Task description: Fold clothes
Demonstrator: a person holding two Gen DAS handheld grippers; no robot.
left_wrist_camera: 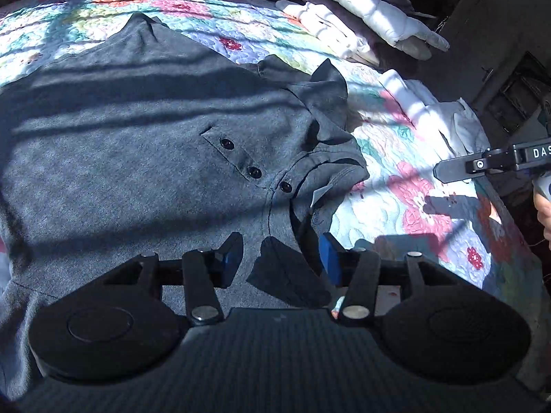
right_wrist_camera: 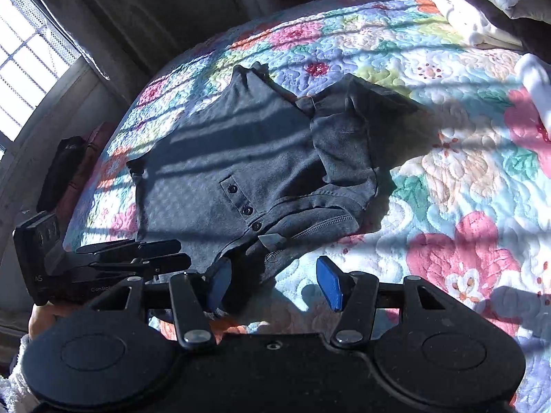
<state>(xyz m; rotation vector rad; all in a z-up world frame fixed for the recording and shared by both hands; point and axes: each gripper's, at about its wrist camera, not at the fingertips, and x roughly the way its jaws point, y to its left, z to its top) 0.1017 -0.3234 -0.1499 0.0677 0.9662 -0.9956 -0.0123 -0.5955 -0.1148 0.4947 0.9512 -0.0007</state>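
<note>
On quilt (right_wrist_camera: 447,179), polo (right_wrist_camera: 213,179) collar twd cam

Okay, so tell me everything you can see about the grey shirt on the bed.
The grey shirt is a dark heathered knit, apparently a polo, lying front-up and mostly flat on the floral quilt. Its placket shows three dark buttons. The collar is rumpled, and one sleeve is folded over near it. Striped sunlight and shadow cross the fabric. Both tongs, left and right, are open near the neckline and not gripping it.
</note>
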